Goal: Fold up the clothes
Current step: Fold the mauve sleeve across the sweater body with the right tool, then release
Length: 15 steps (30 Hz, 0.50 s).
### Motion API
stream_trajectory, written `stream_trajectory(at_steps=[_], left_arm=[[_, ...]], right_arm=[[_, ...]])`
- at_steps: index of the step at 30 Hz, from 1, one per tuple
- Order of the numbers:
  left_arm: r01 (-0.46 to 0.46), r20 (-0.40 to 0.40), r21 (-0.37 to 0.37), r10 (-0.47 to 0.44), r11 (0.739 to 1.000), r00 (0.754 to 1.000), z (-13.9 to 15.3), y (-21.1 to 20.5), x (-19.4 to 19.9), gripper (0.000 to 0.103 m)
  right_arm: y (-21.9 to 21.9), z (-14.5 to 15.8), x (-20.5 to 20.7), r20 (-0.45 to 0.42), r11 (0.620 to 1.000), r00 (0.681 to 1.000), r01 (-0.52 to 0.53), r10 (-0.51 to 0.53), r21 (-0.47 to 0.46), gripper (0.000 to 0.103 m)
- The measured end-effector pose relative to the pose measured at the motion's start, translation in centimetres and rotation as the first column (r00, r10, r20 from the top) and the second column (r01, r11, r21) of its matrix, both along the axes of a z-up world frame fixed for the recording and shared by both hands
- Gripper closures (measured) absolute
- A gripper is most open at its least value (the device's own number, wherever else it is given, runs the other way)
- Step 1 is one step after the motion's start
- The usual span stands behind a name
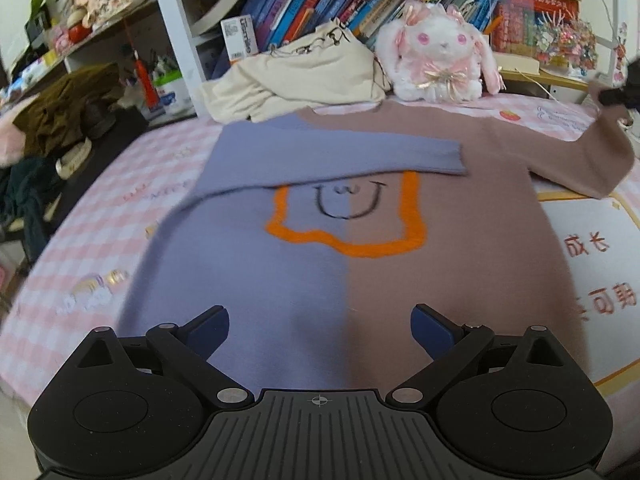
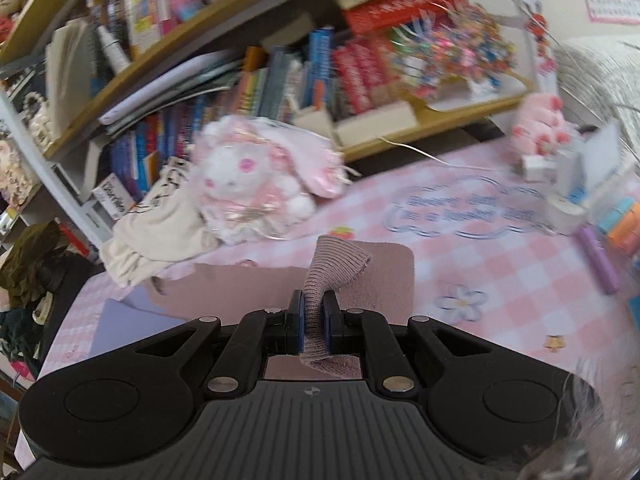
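Soft knit sweater on the bed, one sleeve folded, the other gripped at the cuff.

The two-tone lilac and dusty-pink knitted sweater (image 1: 340,248) lies flat on the pink checked bed sheet (image 1: 80,264); limp and light, it likely drapes. The right gripper (image 2: 313,320) has its jaws clenched on the ribbed pink cuff (image 2: 332,268), a sound hold; the left gripper (image 1: 320,330) hangs released above the hem.

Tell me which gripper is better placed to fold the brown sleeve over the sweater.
The right gripper. It is already shut on the ribbed cuff of the brown sleeve. The left gripper is open and holds nothing, low over the hem of the sweater, far from that sleeve.
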State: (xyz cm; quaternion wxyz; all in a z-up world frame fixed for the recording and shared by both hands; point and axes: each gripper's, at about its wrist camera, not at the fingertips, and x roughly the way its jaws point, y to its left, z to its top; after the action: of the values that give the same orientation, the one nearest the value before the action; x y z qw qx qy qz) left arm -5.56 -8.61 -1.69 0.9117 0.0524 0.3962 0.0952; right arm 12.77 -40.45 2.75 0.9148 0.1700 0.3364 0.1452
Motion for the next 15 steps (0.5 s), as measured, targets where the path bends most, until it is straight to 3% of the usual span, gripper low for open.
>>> stream_trajectory(at_steps=[8,15], left_arm=[[0.153,0.061,0.004,-0.153,0.988,0.986,0.9,4.7,-0.6,0.004],[0.207,0.082,0.021,-0.209,0.978,0.975,1.0,8.9,-0.9,0.004]], right_arm=[[8.6,1.8,0.5,0.027,0.999,0.999,-0.018,0.019,-0.045,0.094],[16.3,4.3,1.6,0.083,0.997,0.995,-0.053,0.057,-0.051,0.094]])
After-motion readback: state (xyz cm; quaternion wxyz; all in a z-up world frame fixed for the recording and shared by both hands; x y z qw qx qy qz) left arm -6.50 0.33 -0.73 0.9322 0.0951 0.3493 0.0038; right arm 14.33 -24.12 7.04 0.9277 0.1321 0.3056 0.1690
